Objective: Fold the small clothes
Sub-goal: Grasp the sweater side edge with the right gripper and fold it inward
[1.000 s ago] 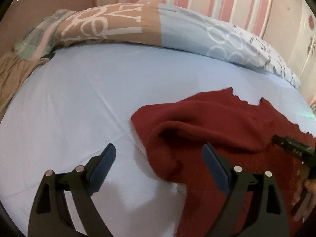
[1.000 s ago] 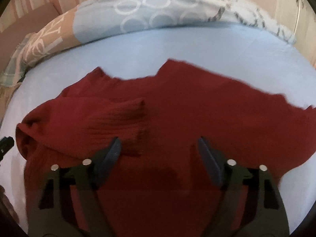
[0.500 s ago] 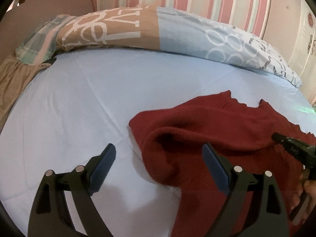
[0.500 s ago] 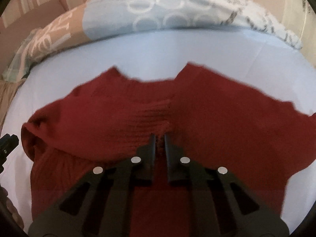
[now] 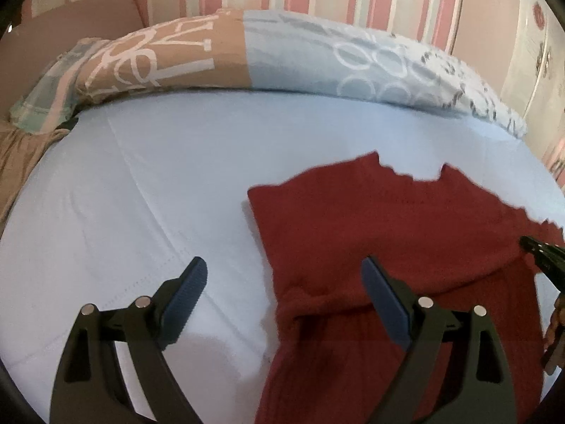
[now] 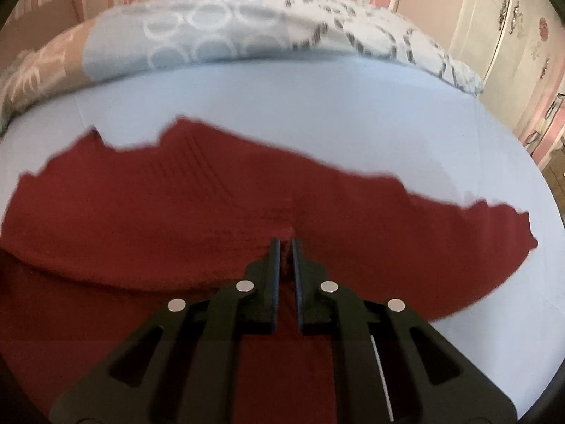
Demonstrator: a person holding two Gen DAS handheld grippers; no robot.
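Note:
A dark red knit sweater (image 5: 388,219) lies flat on the light blue bed sheet (image 5: 141,194). My left gripper (image 5: 286,282) hovers open over the sweater's left edge, one blue pad above the sheet and the other above the knit, holding nothing. In the right wrist view my right gripper (image 6: 286,243) is shut on the ribbed sleeve cuff of the sweater (image 6: 141,212), and the sleeve is drawn across the body. The right gripper's tip (image 5: 543,258) also shows at the far right of the left wrist view. The other sleeve (image 6: 494,226) stretches out to the right.
A patterned duvet (image 5: 282,56) in tan, blue and white is rolled along the far side of the bed below a striped wall. Brown fabric (image 5: 17,148) bunches at the left edge. A white wardrobe (image 6: 512,35) stands at the right.
My right gripper closed on the sleeve cuff and pulled it to the right across the sweater. The bunched left side of the sweater has flattened. My left gripper stayed open and shifted slightly.

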